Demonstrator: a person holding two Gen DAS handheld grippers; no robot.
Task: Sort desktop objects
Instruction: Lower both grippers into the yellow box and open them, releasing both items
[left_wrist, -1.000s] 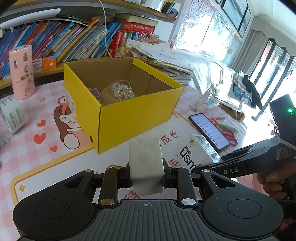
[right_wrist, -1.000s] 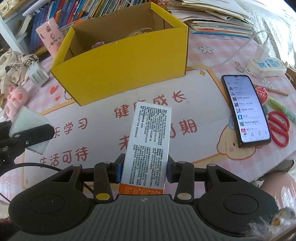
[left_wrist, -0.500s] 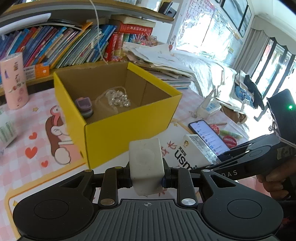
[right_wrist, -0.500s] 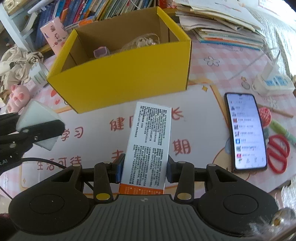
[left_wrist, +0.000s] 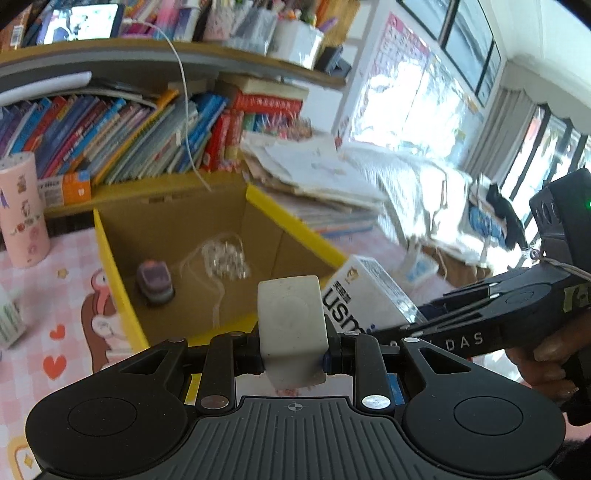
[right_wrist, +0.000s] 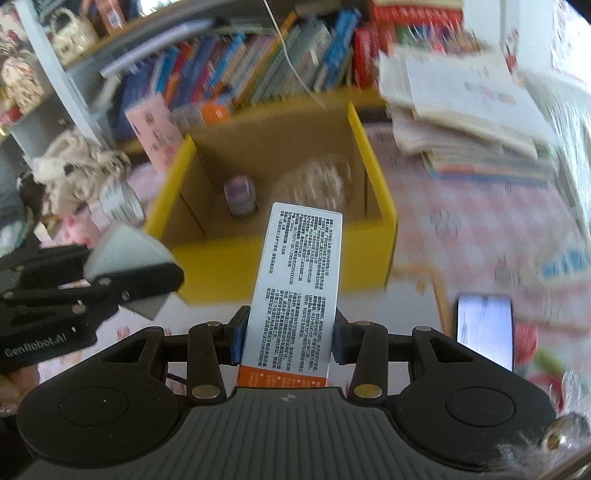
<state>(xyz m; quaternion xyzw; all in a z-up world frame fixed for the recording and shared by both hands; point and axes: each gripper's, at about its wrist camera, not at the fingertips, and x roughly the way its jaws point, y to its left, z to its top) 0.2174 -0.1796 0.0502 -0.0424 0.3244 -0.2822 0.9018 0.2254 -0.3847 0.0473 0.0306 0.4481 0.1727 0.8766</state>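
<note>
Right gripper (right_wrist: 286, 332), perhaps "usm" carton (right_wrist: 295, 288)

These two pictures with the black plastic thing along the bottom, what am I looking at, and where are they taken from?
No robot here: a person holds a hand-held two-finger tool in each hand, each with its own wide-angle camera looking along the fingers. One picture comes from the left gripper, whose fingers are shut on a white block. The other comes from the right gripper, shut on a printed carton. Both hang near an open yellow box on a pink desk mat, with a small purple item and clear beads inside. A phone lies alongside.
</note>
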